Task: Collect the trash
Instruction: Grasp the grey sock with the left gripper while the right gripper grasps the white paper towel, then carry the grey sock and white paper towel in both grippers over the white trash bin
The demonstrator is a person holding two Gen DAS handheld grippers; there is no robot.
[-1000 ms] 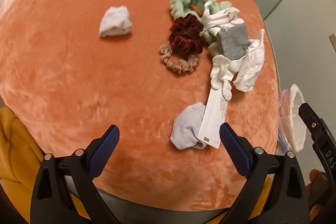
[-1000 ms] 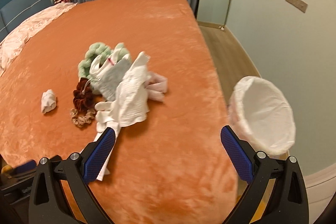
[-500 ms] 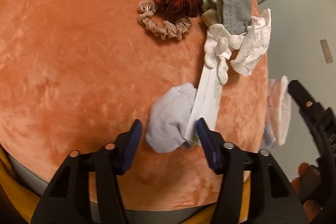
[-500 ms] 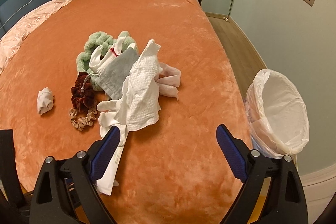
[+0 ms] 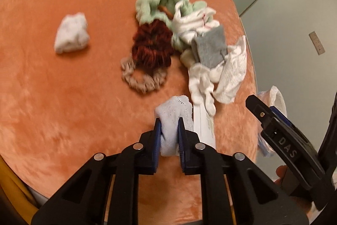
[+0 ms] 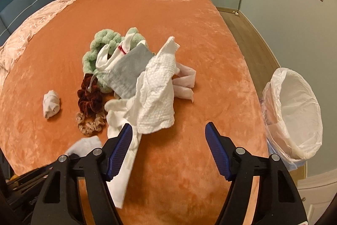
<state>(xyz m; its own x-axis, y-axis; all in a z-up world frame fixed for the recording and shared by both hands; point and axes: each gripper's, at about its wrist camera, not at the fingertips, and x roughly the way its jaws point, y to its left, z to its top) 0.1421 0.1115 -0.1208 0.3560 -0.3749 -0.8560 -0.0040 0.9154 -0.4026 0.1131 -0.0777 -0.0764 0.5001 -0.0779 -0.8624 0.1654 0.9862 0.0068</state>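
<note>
**Orange velvet bed, one wad grabbed**

Orange bedspread (image 6: 168, 14) holds three scrunchies, two crumpled tissue wads, a paper towel (image 6: 157, 96) and a long white wrapper (image 5: 203, 125). The left gripper (image 5: 169, 130) has just been closing and now pinches the near wad (image 5: 172, 113). The right gripper (image 6: 168, 151) has been narrowing, fingers apart with nothing pinched. Only the right view properly shows the lined bin (image 6: 294, 115) beside the bed.

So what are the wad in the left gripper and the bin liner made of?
Wad: looks like soft embossed tissue or paper towel, matte white; it dents between the left gripper pads. Bin liner: thin translucent plastic film, slightly glossy and crinkled over the rim.
</note>
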